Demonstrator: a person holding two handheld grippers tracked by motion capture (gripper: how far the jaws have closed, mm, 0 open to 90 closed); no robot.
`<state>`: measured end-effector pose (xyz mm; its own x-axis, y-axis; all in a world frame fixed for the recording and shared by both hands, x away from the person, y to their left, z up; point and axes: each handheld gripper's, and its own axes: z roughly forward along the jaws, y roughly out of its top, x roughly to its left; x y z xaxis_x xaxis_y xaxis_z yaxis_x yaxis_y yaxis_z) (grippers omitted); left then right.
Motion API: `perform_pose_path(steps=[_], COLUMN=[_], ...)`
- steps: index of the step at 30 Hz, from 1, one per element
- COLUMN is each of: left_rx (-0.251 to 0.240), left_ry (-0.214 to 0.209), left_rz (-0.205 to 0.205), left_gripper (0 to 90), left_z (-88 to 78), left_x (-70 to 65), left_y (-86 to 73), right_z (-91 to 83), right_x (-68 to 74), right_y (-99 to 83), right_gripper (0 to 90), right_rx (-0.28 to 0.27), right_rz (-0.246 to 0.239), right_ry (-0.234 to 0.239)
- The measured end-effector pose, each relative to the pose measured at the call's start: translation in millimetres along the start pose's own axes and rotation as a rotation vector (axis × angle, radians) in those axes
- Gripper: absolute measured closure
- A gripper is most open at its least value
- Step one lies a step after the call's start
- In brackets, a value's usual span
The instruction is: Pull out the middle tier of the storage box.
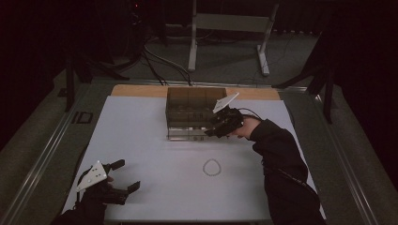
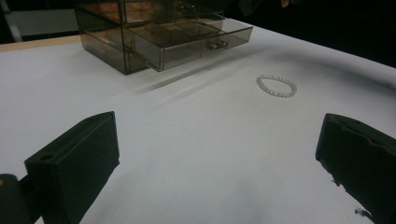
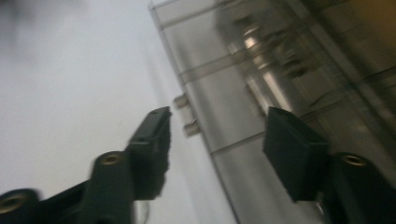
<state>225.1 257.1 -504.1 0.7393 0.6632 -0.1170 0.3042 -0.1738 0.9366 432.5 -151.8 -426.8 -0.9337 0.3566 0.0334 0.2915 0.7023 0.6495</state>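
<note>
Right claw [image 1: 217, 127] sat at the front of the smoky transparent drawer box [image 1: 190, 112], which stood toward the far middle of the white tabletop [image 1: 150, 154]. In the right gripper view the claw's jaws stood apart, nothing pinched between them. The drawer front [image 3: 219, 107] lay just beyond the tips, tilted across the frame because the hand was rolled. The small metal handle [image 3: 186, 114] sat beside the left-hand jaw, near its tip; contact could not be judged, as the frame was blurred. The right sleeve [image 1: 281, 164] reached in from the lower right edge of the high view.

In the left gripper view the lowest drawer [image 2: 196, 42] was pulled partway out of the box, its handle [image 2: 218, 45] facing the near side. Dividers were visible inside the box, but no contents could be made out.

A beaded bracelet [image 1: 211, 167] lay flat on the tabletop, in front of the box and well apart from it, between the two hands and untouched. It appeared as a pale ring of beads [image 2: 276, 86] in the left gripper view.

Left claw [image 1: 126, 174] rested low at the near left corner of the tabletop, jaws spread wide, empty, pointing toward the bracelet and box.
</note>
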Motion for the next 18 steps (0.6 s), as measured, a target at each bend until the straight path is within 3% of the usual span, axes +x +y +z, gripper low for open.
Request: perform_pose_path(steps=[6,8,18], left_rx=[0.001,-0.001,0.0], left_ry=[0.0,0.0,-0.001], left_rz=[0.001,0.0,-0.002], left_gripper=[1.0,1.0,1.0], left_z=[0.2,0.1,0.4], left_x=[0.0,-0.3,-0.2], left_y=[0.0,0.1,0.1], right_z=[-5.8,-9.1,-21.8], right_x=[-0.6,-2.2,-0.4], right_y=[0.2,-0.4,-5.8], right_gripper=[23.0,17.7,14.1], right_rx=[-0.027,-0.034,-0.052], right_rz=[0.094,0.116,0.196], right_ry=[-0.015,0.0,-0.025])
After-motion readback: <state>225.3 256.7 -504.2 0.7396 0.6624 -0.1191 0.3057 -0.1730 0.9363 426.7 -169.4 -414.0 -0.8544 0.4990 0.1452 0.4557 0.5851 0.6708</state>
